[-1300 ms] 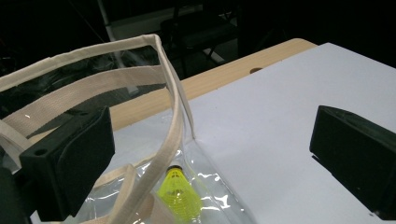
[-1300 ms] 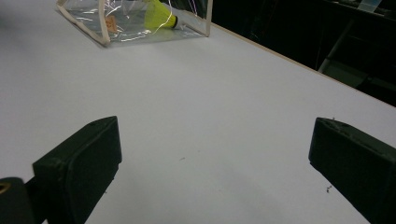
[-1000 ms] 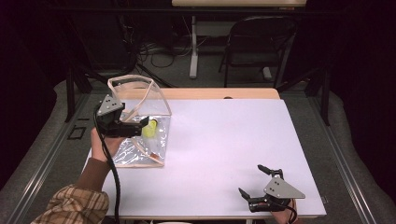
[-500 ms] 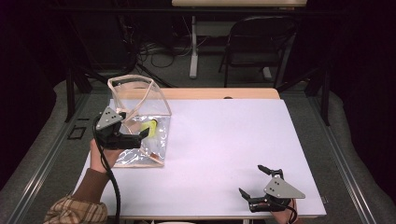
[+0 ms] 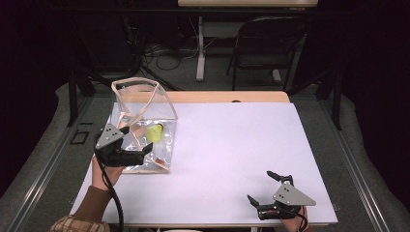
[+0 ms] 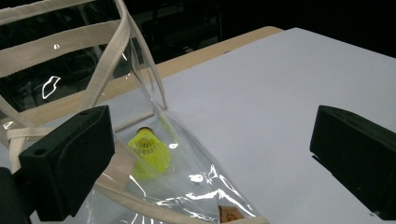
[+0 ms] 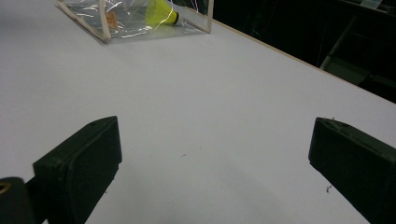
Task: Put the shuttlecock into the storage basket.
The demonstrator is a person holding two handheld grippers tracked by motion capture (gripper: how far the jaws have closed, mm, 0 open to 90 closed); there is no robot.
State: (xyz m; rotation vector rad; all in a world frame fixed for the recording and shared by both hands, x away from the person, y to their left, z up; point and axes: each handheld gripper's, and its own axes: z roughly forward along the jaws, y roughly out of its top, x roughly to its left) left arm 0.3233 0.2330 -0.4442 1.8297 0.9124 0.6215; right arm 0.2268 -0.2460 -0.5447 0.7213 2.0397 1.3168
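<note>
My left gripper (image 5: 126, 155) sits at the table's (image 5: 232, 145) left edge, beside the bag (image 5: 145, 123). The shuttlecock (image 5: 154, 132) lies in the bag. My right gripper (image 5: 263, 192) rests at the near right, well apart.

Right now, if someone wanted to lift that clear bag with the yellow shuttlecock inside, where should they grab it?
Probably by the beige webbing handle, which arches upright above the clear bag, coming from the left hand-held gripper side. The strap offers a narrow, firm band to pinch, while the plastic walls look slick and floppy. The shuttlecock lying at the bottom should stay inside.
</note>
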